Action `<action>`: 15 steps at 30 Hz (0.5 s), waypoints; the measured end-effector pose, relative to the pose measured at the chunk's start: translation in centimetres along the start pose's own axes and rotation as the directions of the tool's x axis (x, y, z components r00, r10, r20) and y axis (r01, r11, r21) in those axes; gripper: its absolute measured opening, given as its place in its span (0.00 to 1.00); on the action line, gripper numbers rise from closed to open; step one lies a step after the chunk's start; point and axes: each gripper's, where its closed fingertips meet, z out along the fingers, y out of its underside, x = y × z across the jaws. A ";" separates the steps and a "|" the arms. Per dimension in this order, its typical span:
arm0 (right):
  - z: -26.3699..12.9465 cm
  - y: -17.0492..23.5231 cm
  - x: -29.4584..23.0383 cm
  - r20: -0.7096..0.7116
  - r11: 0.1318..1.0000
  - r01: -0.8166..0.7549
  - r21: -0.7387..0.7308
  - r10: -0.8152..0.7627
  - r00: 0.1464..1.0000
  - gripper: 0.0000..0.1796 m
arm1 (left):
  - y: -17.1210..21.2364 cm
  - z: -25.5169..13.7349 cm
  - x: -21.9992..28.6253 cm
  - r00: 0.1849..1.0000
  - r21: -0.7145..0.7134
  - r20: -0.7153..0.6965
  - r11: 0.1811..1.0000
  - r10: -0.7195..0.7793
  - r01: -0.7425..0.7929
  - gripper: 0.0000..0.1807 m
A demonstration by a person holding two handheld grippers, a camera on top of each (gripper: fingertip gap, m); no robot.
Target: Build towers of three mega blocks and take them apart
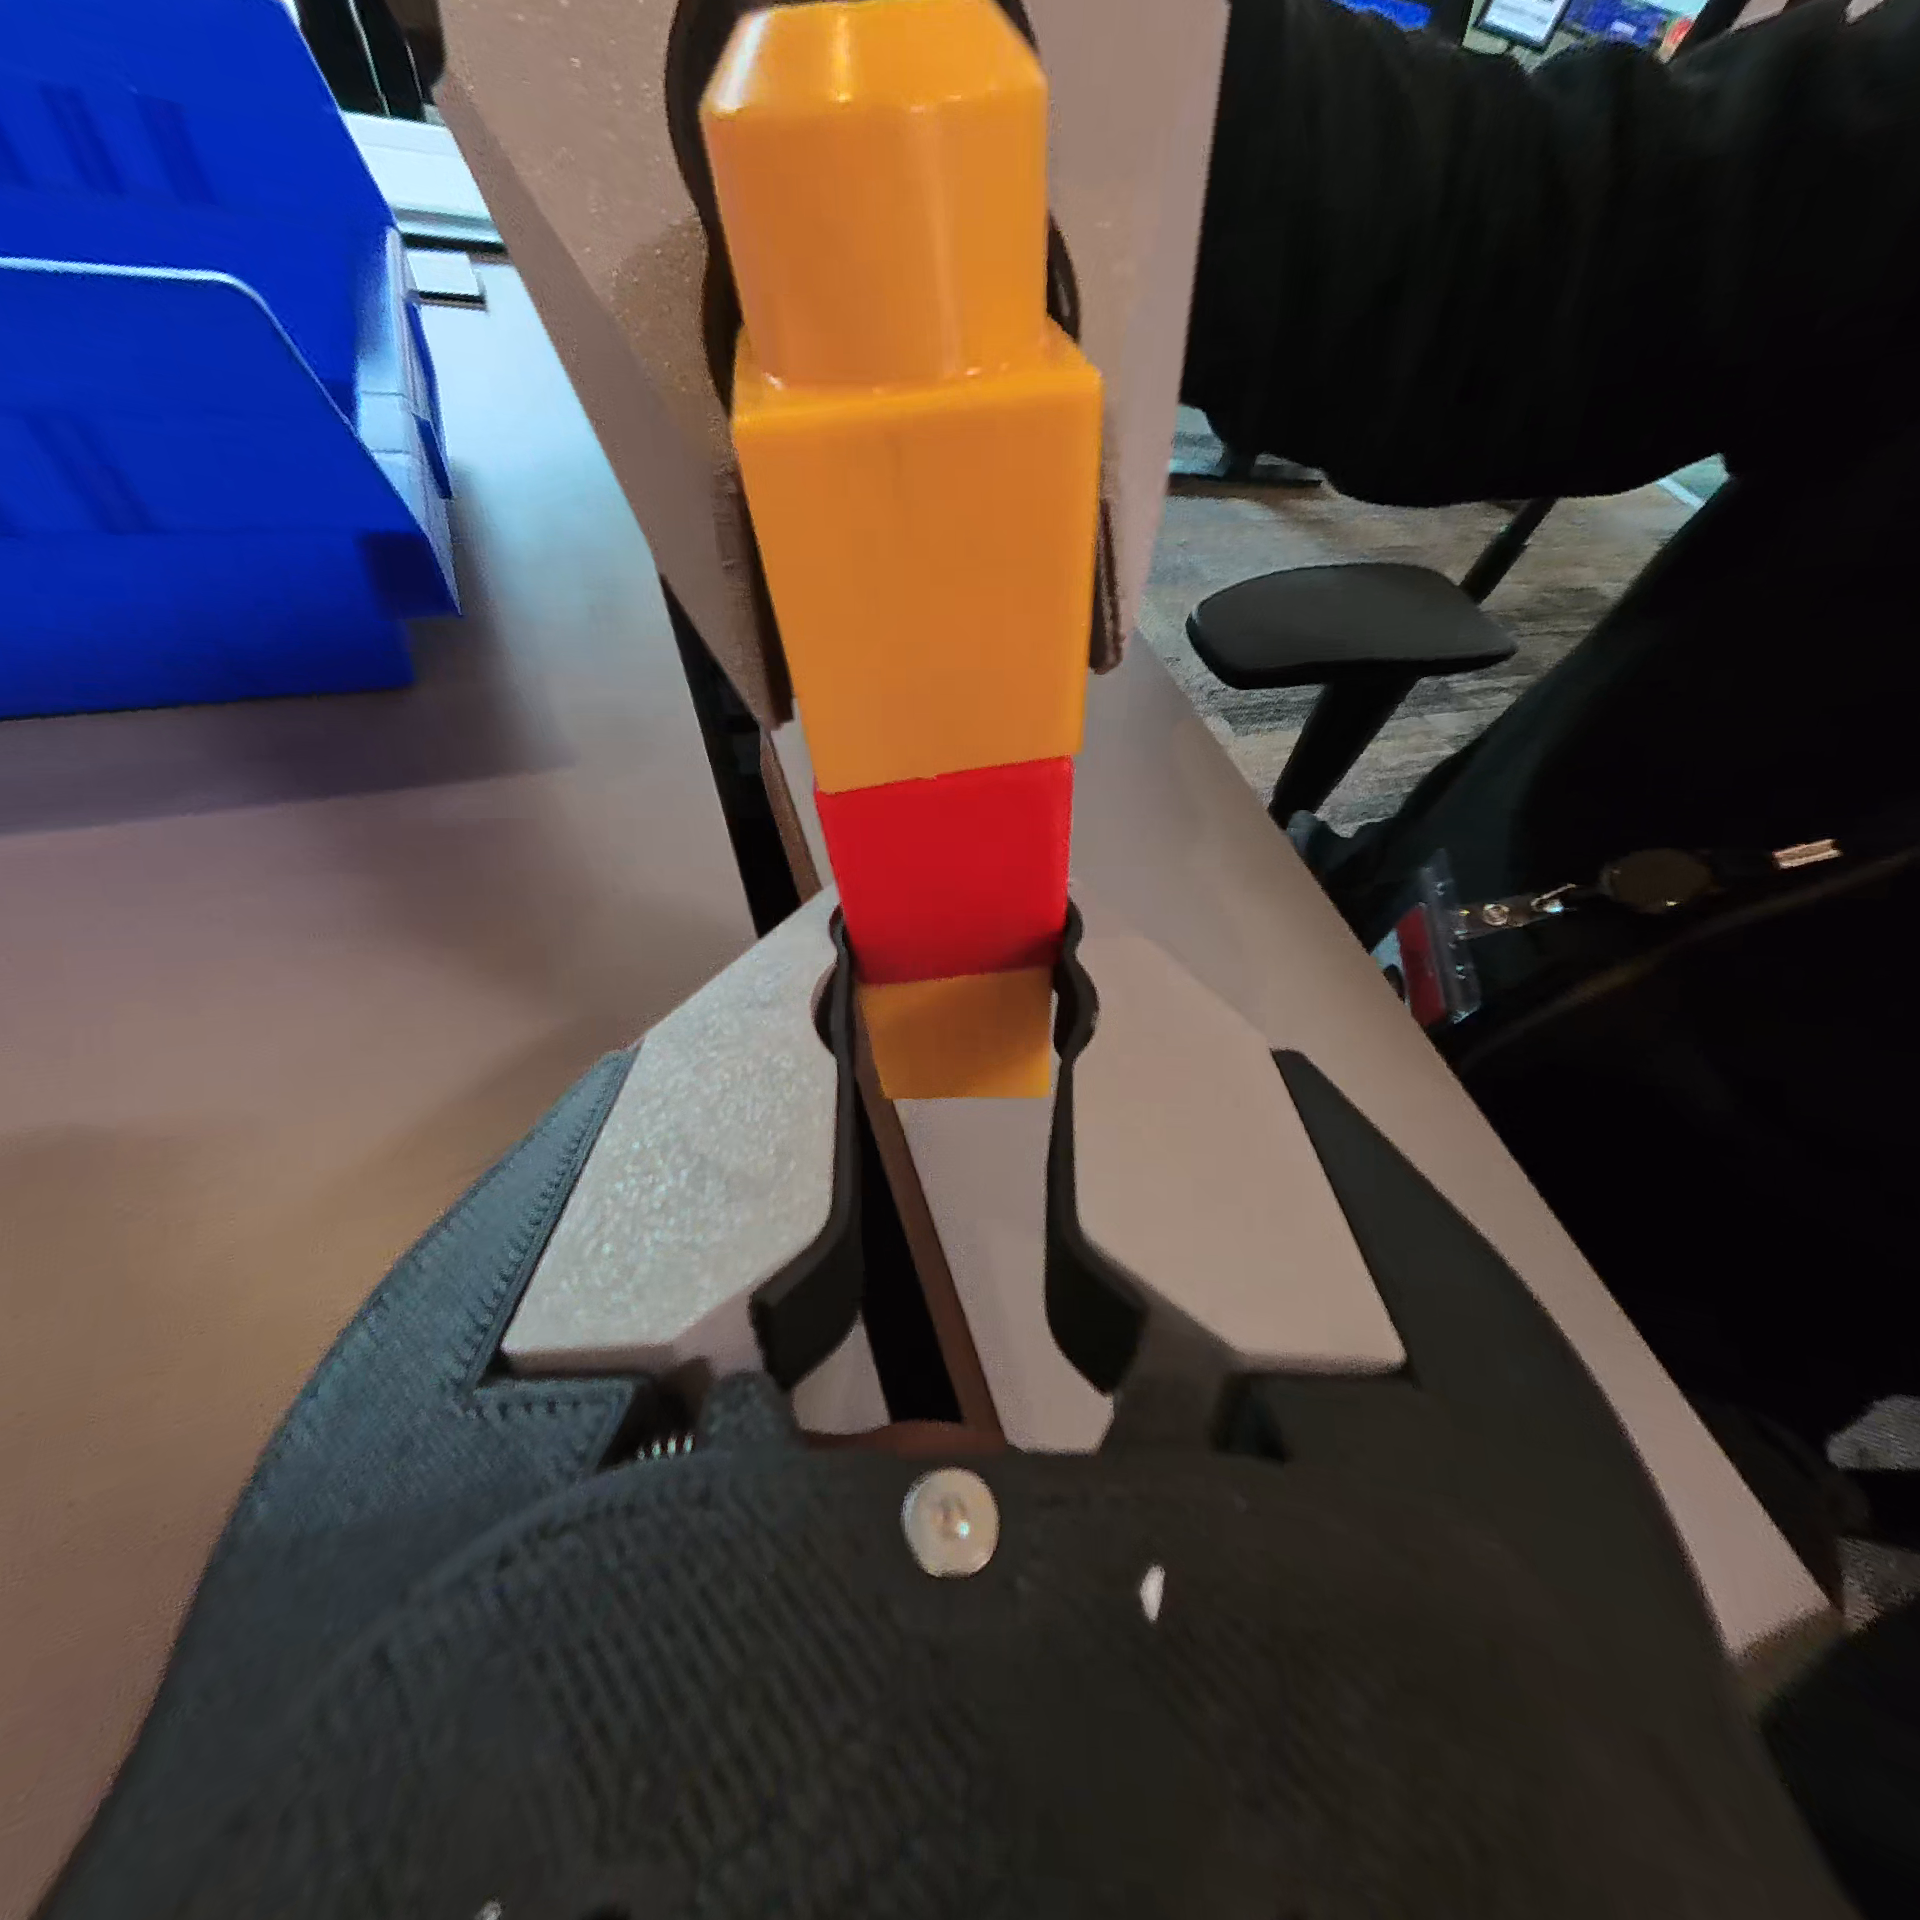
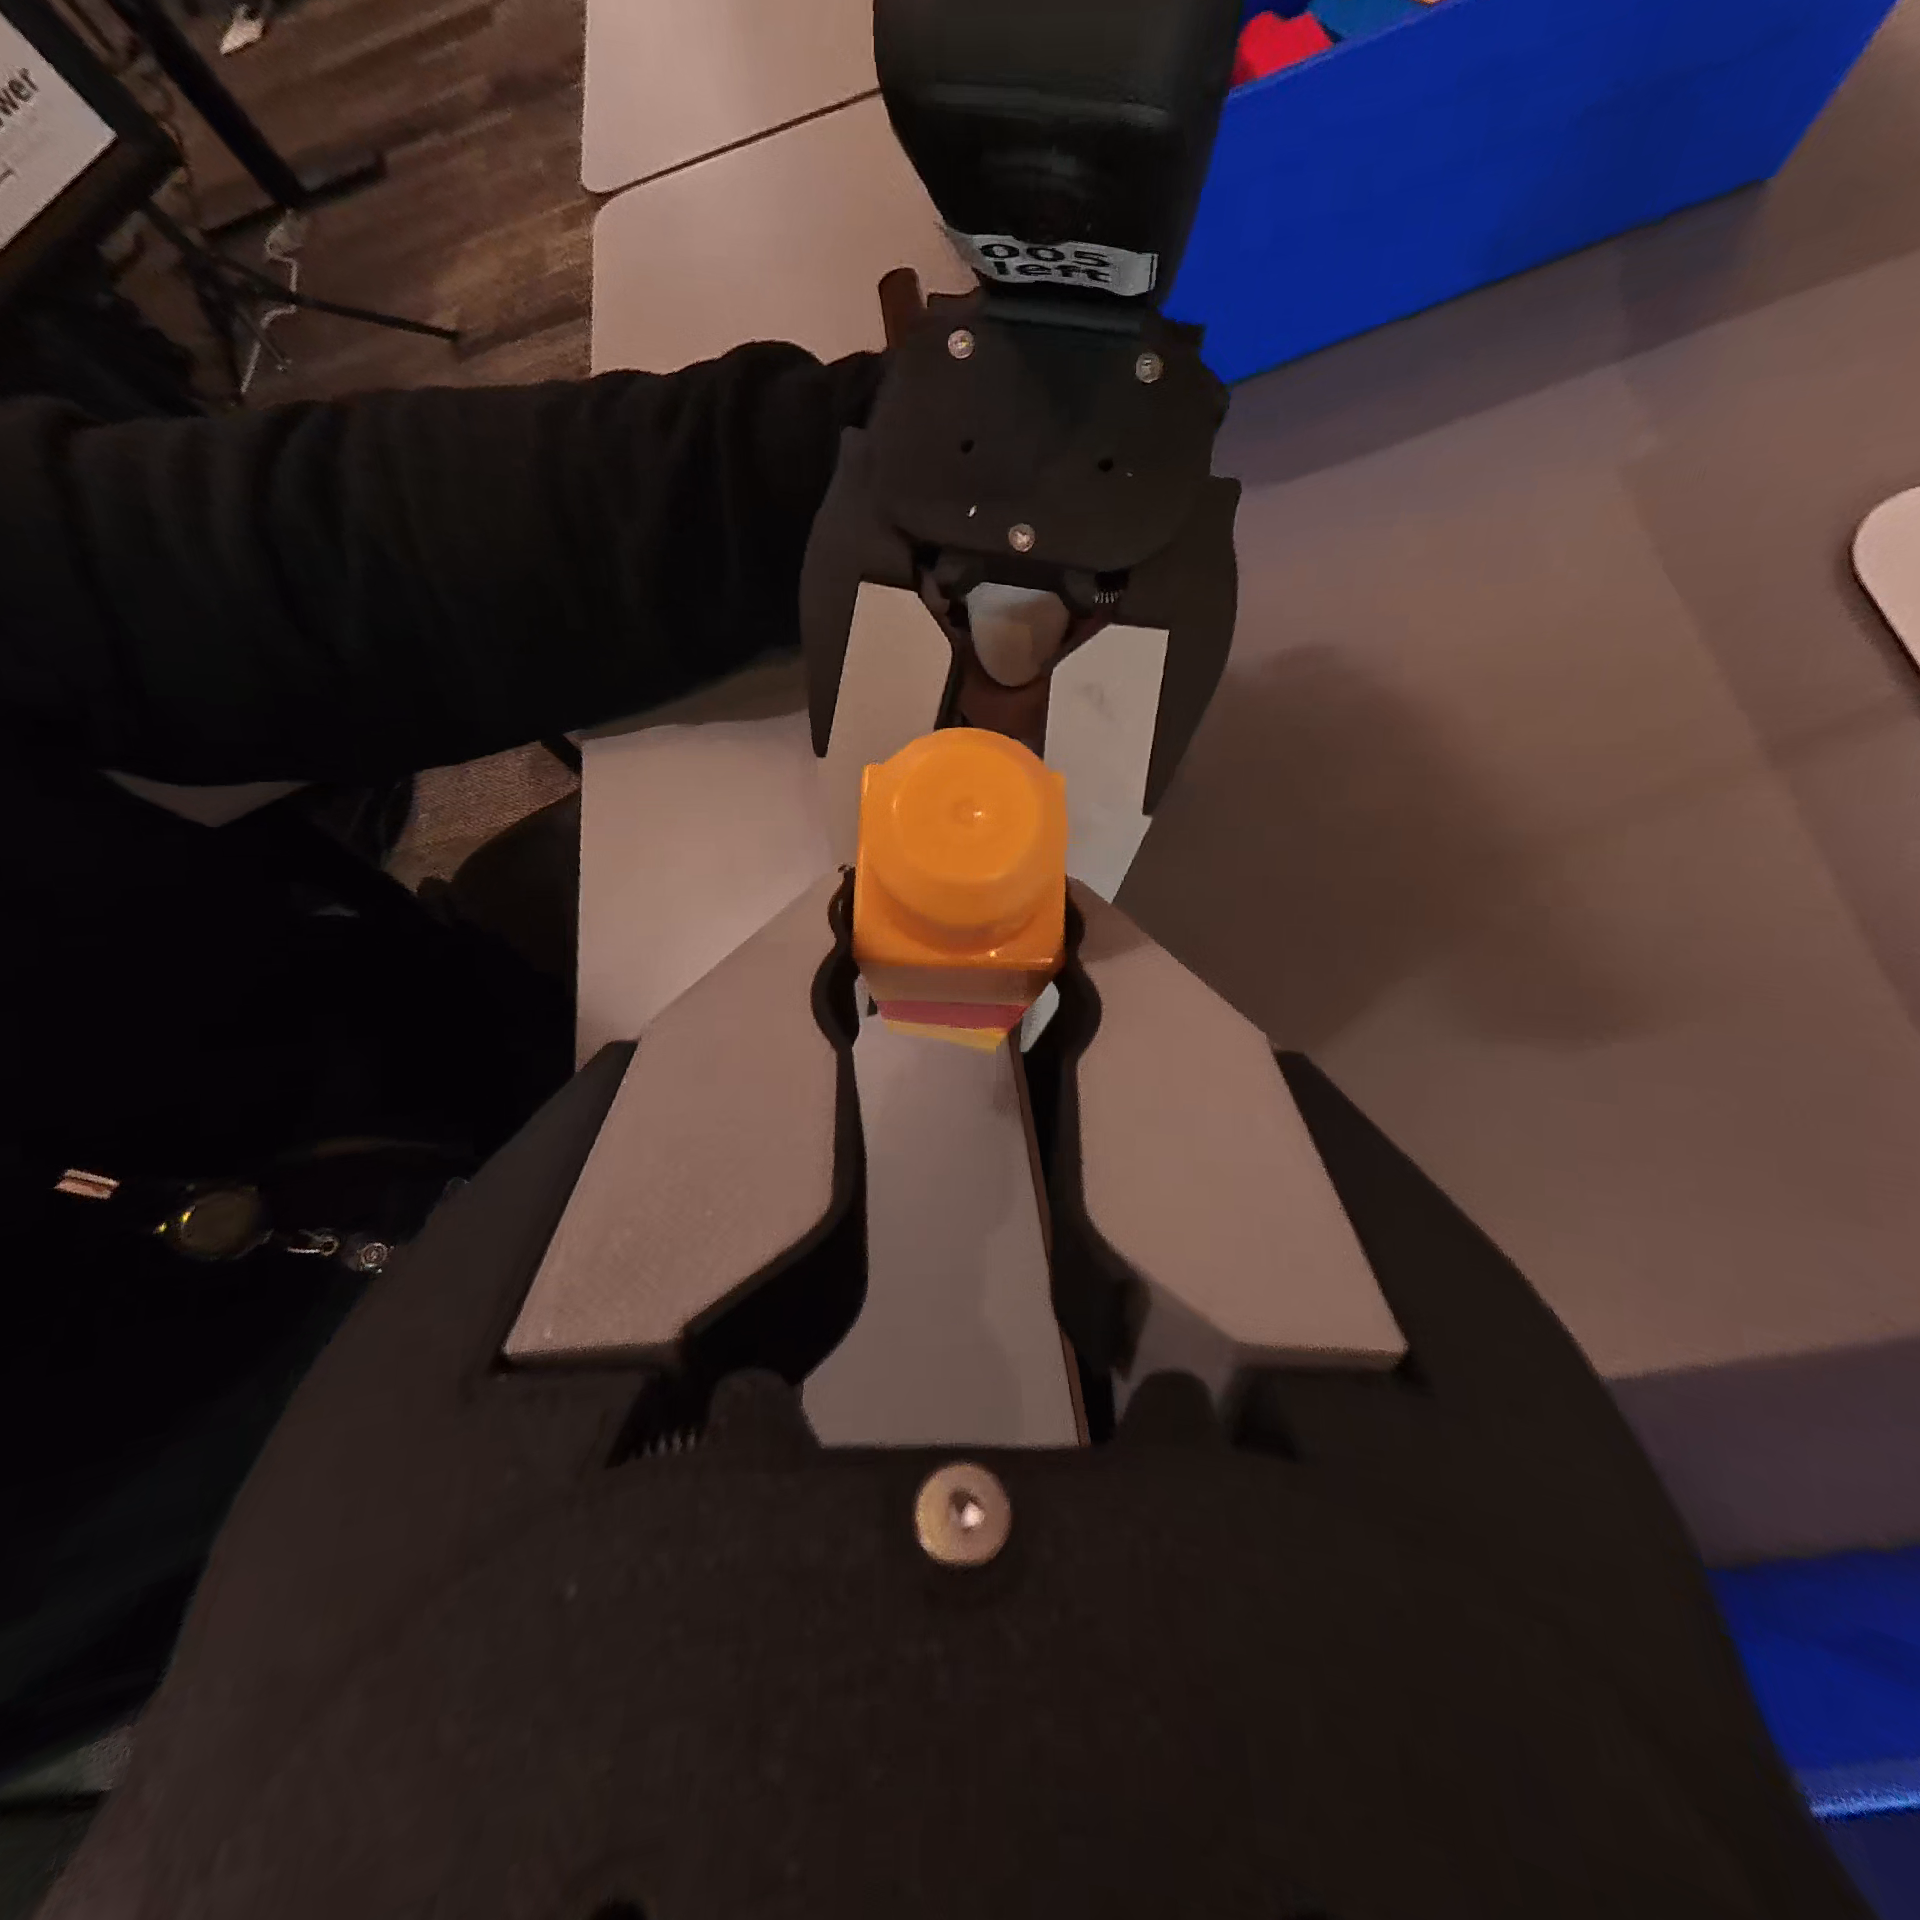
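A three-block tower is held in the air between both grippers: an orange block with its stud [image 1: 894, 343], a red block [image 1: 945, 862] and a second orange block [image 1: 961, 1039]. My left gripper [image 1: 956, 982] is shut on the tower's lower end, where the red and lower orange blocks join. My right gripper [image 1: 925, 613] is shut on the studded orange block from the far side. In the right wrist view, my right gripper [image 2: 956, 935] clamps that orange block [image 2: 961, 842], stud towards the camera. The left gripper's body [image 2: 1023, 468] is beyond it, fingertips hidden.
A blue bin [image 1: 187, 416] stands on the grey table [image 1: 260, 1039] to the left; in the right wrist view the bin [image 2: 1455, 177] holds loose blocks. A black chair armrest [image 1: 1351, 623] and a person's black sleeve [image 2: 416, 561] are beside the table edge. Left tips to right tips: about 6 cm.
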 end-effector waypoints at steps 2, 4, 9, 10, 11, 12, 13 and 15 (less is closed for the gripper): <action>0.1 0.2 0.0 -0.008 1.000 0.005 -0.006 -0.005 1.000 0.19 | 0.2 0.4 -0.3 1.000 -0.019 0.021 1.000 0.006 -0.006 0.18; 0.2 0.0 0.2 -0.017 1.000 -0.016 0.016 0.016 1.000 0.19 | 0.2 0.5 -0.5 0.999 -0.020 0.031 1.000 0.008 -0.008 0.18; 0.6 0.2 0.8 -0.055 0.999 -0.039 0.012 0.040 0.998 0.19 | 0.7 0.6 -1.3 0.997 -0.044 0.072 0.999 0.013 -0.010 0.18; 0.6 0.3 1.0 -0.074 0.999 -0.042 0.005 0.042 0.996 0.19 | 0.8 0.6 -1.6 0.996 -0.051 0.088 0.999 0.013 -0.008 0.18; 0.6 0.3 1.2 -0.092 0.999 -0.045 -0.002 0.045 0.995 0.19 | 0.8 0.6 -1.7 0.995 -0.054 0.097 0.998 0.012 -0.007 0.18; 0.6 0.4 1.2 -0.104 0.999 -0.049 -0.007 0.048 0.993 0.19 | 0.9 0.5 -1.8 0.995 -0.055 0.103 0.998 0.012 -0.006 0.18; 0.6 0.4 1.4 -0.116 0.999 -0.052 -0.010 0.050 0.992 0.19 | 0.9 0.5 -2.0 0.993 -0.058 0.115 0.998 0.012 -0.005 0.18; 0.6 0.5 1.5 -0.135 0.998 -0.057 -0.015 0.054 0.989 0.19 | 1.0 0.4 -2.2 0.992 -0.064 0.126 0.998 0.010 -0.002 0.18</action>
